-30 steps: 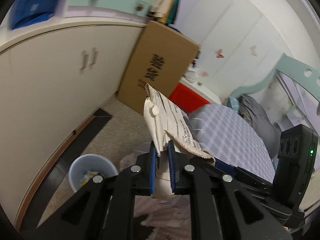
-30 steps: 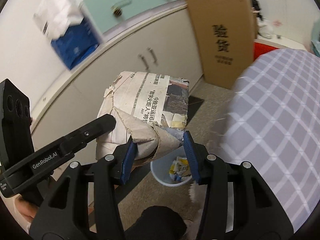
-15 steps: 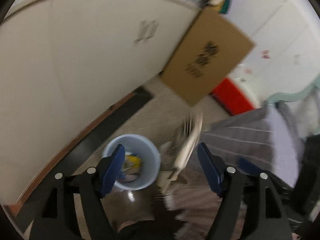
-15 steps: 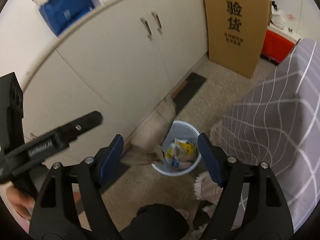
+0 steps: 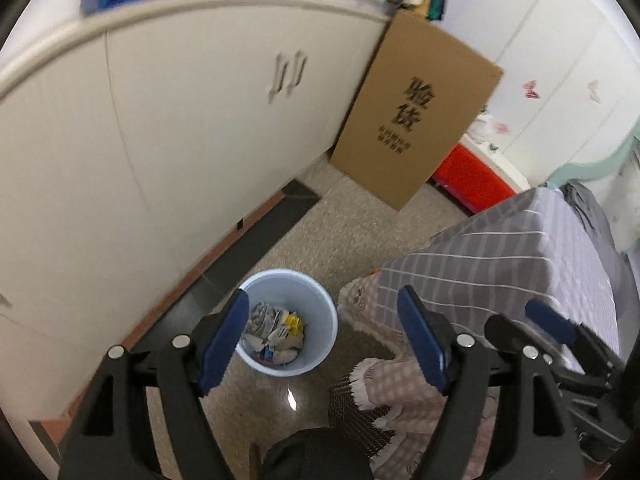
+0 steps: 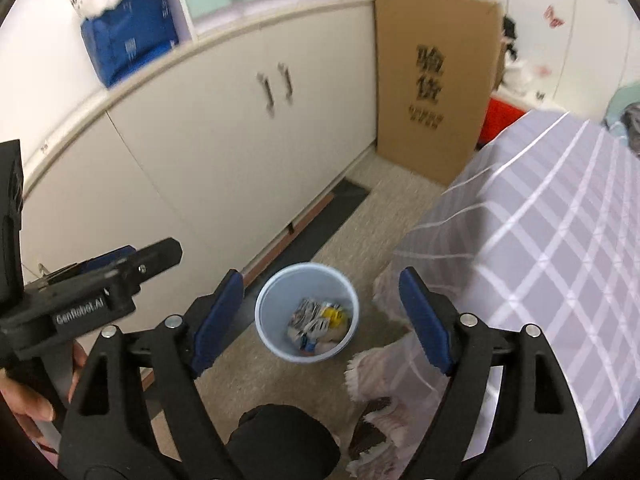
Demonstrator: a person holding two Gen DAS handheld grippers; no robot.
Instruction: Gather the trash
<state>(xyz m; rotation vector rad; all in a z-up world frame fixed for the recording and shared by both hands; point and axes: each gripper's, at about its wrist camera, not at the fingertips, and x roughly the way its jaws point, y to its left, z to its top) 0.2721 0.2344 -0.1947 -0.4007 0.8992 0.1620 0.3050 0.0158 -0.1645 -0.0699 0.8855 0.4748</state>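
A light blue trash bin [image 5: 316, 344] stands on the speckled floor below both grippers; it also shows in the right wrist view [image 6: 272, 334]. Crumpled newspaper and other trash [image 5: 272, 332] lie inside it, also seen in the right wrist view [image 6: 316, 322]. My left gripper [image 5: 322, 336] is open and empty, held above the bin. My right gripper [image 6: 320, 316] is open and empty, also above the bin. The left gripper's body [image 6: 92, 292] shows at the left of the right wrist view.
Cream cabinets [image 5: 160, 140] run along the left. A cardboard box [image 5: 416, 116] leans against them at the back. A bed with a grey checked cover [image 6: 540, 260] fills the right. A red box [image 5: 472, 184] sits behind it.
Both grippers held the folded newspaper a second ago. Both opened and the paper fell; it now lies in the bin.
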